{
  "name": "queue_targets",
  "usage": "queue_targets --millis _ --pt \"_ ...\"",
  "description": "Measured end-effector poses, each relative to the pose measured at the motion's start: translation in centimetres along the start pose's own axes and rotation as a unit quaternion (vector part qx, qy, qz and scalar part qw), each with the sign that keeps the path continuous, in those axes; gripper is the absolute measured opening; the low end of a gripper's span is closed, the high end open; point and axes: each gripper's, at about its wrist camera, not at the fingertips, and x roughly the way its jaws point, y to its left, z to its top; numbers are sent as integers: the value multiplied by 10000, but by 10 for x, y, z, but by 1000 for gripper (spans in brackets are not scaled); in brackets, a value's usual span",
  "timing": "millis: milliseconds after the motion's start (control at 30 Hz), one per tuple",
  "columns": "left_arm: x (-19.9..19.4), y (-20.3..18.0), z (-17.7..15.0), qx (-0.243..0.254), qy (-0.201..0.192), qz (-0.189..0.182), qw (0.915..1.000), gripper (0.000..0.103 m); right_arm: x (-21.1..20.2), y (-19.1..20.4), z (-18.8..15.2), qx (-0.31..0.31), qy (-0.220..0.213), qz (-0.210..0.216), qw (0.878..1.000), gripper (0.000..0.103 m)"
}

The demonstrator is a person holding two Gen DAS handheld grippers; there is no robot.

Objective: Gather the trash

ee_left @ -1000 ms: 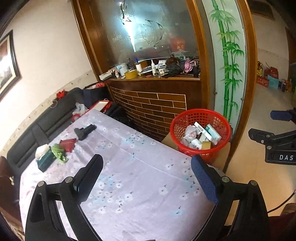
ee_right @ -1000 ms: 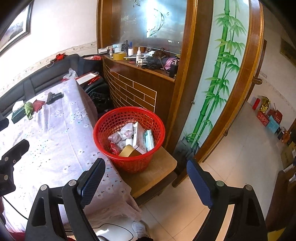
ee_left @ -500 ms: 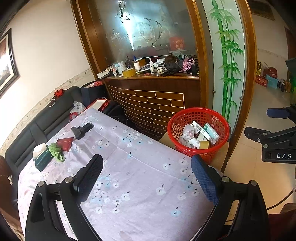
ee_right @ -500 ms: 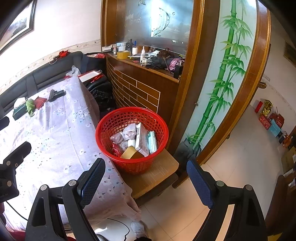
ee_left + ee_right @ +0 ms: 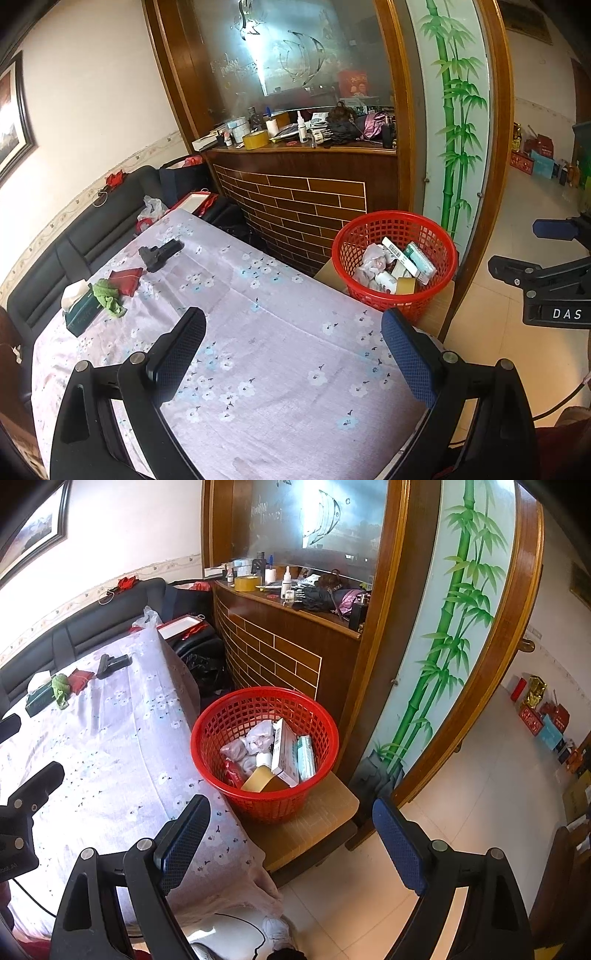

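Apparently between picks | red basket [image 5: 264, 753] on a low wooden stool [image 5: 325, 812] just beside the table [image 5: 280, 369], already holding boxes and crumpled paper | left gripper [image 5: 293, 354] and right gripper [image 5: 291, 834] both spread wide, empty | next: reach the green scrap [image 5: 109, 297] by the tissue box [image 5: 79, 308] at the far end.

Bright daylight, glare on the frosted glass panel [image 5: 280, 55], sharp focus, fisheye-bent edges with dark corners

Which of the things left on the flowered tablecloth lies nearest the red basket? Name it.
The black gun-shaped object. It lies closer to the red basket than the red pouch, green rag or tissue box.
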Motion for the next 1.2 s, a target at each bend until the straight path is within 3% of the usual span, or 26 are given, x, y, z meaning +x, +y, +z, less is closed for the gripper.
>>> queue_targets --millis 900,1067,1200 --pt "2 -10 0 22 24 -191 9998 95 -1 -8 -7 23 73 -76 9999 92" --pt "3 -1 -13 -204 204 -153 9995 95 5 -5 -6 -8 158 -32 9999 92" --pt "1 24 -35 -577 423 132 9974 95 17 15 -5 -200 290 174 9992 92"
